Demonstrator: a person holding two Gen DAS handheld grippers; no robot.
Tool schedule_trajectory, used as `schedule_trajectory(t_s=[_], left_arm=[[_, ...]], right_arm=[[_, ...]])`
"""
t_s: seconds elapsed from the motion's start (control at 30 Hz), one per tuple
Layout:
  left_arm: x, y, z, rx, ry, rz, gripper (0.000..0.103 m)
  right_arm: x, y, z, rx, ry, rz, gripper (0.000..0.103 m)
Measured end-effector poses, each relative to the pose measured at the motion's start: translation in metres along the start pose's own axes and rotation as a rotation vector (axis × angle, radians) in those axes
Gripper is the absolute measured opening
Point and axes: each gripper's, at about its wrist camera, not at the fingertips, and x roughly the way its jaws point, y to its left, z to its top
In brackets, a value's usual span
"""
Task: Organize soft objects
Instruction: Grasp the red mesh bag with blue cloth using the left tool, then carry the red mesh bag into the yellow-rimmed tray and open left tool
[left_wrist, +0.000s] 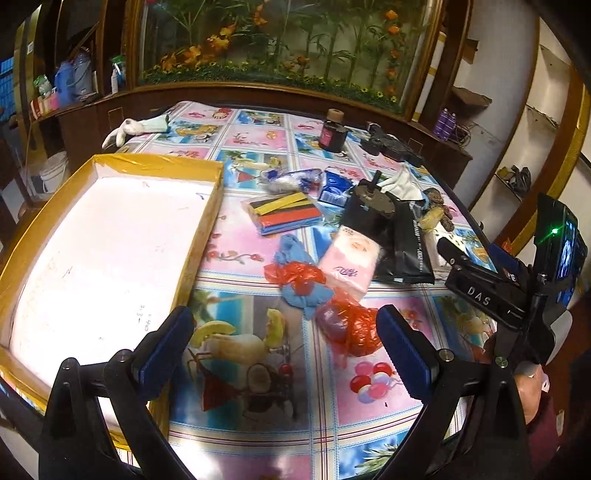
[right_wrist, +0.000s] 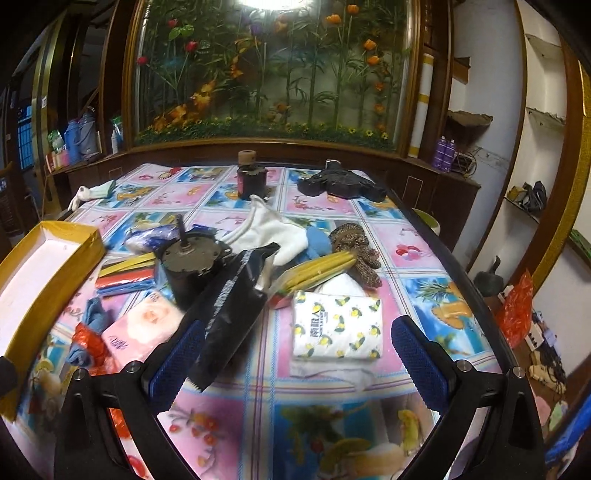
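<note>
- The left gripper (left_wrist: 284, 354) hangs wide open over the near part of the table (left_wrist: 258, 140), holding nothing; the red plastic bag (left_wrist: 347, 325) lies just ahead, by its right finger.
- The right gripper (right_wrist: 299, 358) is likewise spread wide and empty; the white tissue pack (right_wrist: 337, 325) sits between its fingers, just ahead.
- That pack looks light and squashy with a slick wrapper; I would pinch it across its short sides, firmly.
- Beside it, the pink tissue pack (right_wrist: 142, 325) should handle the same.
- The black pouch (right_wrist: 229, 306) leans on a heavy, rigid motor (right_wrist: 192, 266), not soft.
- The yellow-edged tray (left_wrist: 107, 254) fills the table's left edge, empty.
</note>
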Motion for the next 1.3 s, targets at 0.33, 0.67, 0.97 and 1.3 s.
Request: schedule_trajectory(t_s=[0.33, 0.67, 0.97, 1.3], left_arm=[[0.009, -0.004, 0.001, -0.017, 0.010, -0.017, 0.100], [0.018, -0.010, -0.006, 0.039, 0.017, -0.036, 0.100], [0.044, -0.042, -0.012, 0.153, 0.074, -0.067, 0.099], [0.075, -0.056, -0.012, 0.145, 0.147, -0.112, 0.047]], right_arm=[[0.014, -0.011, -0.003, 0.057, 0.008, 0.047, 0.101], [0.008, -0.006, -0.007, 0.041, -0.012, 0.026, 0.102], [0.015, -0.016, -0.005, 0.098, 0.028, 0.029, 0.102], [0.019, -0.014, -0.006, 0.087, 0.039, 0.008, 0.102]])
